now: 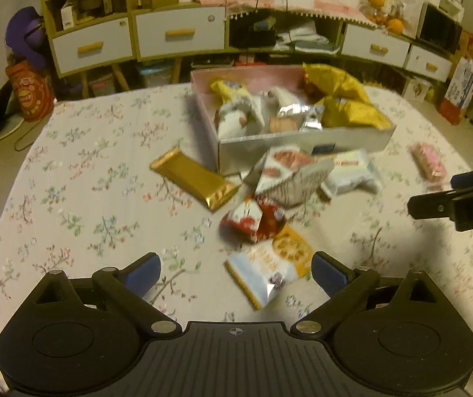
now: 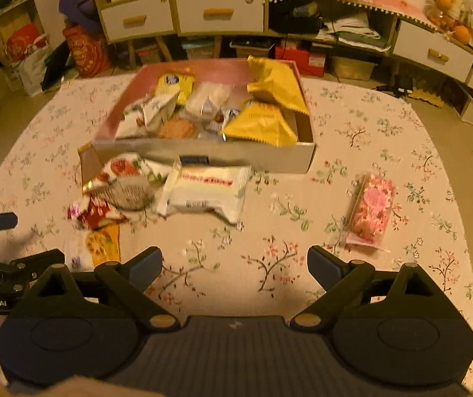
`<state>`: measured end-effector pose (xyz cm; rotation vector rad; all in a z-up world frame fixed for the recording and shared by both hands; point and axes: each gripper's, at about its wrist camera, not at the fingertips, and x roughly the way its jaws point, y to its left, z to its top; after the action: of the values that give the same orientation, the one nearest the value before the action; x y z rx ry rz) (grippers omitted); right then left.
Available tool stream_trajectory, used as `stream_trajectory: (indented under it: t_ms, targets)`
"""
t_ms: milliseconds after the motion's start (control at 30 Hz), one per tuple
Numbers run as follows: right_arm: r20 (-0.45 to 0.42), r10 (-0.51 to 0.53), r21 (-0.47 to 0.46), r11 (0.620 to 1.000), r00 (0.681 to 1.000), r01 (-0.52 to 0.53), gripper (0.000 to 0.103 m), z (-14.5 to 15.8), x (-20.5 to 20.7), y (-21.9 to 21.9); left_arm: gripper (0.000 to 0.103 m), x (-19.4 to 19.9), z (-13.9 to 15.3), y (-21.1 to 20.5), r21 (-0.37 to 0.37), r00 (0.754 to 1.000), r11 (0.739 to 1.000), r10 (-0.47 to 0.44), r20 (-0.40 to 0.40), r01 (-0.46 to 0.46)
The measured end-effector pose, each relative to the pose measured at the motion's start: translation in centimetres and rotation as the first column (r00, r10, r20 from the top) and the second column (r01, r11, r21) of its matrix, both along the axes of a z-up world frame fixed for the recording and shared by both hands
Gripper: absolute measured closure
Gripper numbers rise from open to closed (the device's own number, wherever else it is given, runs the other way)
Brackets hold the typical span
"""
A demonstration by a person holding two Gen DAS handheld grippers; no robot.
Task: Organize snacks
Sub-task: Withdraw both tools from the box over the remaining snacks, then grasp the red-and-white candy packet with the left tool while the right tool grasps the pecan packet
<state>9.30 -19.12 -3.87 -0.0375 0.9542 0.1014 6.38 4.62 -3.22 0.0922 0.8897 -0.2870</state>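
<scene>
Holding nothing, both claws (left [image 1: 236, 273], right [image 2: 235, 264]) gaped; the shallow cardboard box [image 2: 203, 160] looked half-filled, several wrapped snack packets [image 2: 203, 192] remaining on the desk.

One box [image 2: 203, 160], two yellow bags [image 2: 278, 82], one gold bar [image 1: 194, 178], one pink packet [image 2: 372, 210]
</scene>
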Motion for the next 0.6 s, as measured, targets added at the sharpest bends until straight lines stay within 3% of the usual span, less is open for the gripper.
stream_trajectory:
  t_ms: [133, 467, 600]
  targets:
    - [-0.009, 0.003, -0.003, 1.000, 1.000, -0.003, 0.009, -0.3, 0.1, 0.4, 0.004, 0.1, -0.8, 0.1, 0.000, 1.000, 1.000, 0.026, 0.000, -0.026]
    - [-0.016, 0.025, 0.070, 0.997, 1.000, -0.024, 0.009, -0.1, 2.4, 2.4, 0.006, 1.6, -1.4, -1.1, -0.094, 0.997, 0.994, 0.068, 0.035, -0.064]
    - [-0.016, 0.009, 0.113, 0.994, 1.000, -0.007, 0.010, 0.1, 3.5, 2.5, 0.016, 2.4, -1.6, -1.4, -0.104, 0.997, 0.993, 0.058, 0.056, -0.052]
